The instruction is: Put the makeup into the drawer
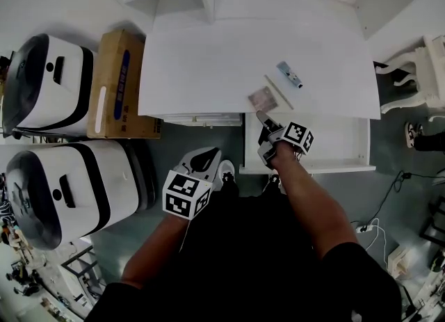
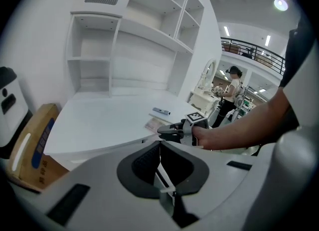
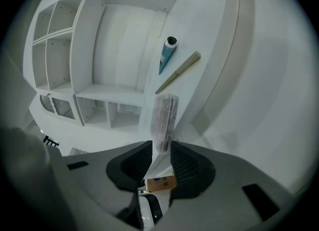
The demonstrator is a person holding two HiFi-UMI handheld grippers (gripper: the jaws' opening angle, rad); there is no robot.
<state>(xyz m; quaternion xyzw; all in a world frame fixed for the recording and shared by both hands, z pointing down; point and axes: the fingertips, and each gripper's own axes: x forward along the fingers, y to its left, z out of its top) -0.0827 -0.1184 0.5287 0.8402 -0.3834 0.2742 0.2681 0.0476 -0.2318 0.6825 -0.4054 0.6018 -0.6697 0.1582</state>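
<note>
On the white desk (image 1: 208,63) lie a pinkish makeup palette (image 1: 263,97), a thin tan stick (image 1: 278,92) and a blue tube (image 1: 290,74). The drawer (image 1: 334,140) under the desk's right part stands pulled out. My right gripper (image 1: 261,116) reaches over the drawer to the desk edge. In the right gripper view it (image 3: 161,147) is open, with the near end of the palette (image 3: 164,117) between its fingers; the tube (image 3: 167,54) and stick (image 3: 178,72) lie beyond. My left gripper (image 1: 211,154) hangs back below the desk, shut (image 2: 160,145) and empty.
Two white and black machines (image 1: 49,81) (image 1: 69,188) and a cardboard box (image 1: 122,84) stand on the floor at the left. A white chair (image 1: 421,70) is at the right, with cables (image 1: 389,202) on the floor. Open shelves (image 2: 124,50) rise behind the desk. A person (image 2: 232,88) stands far off.
</note>
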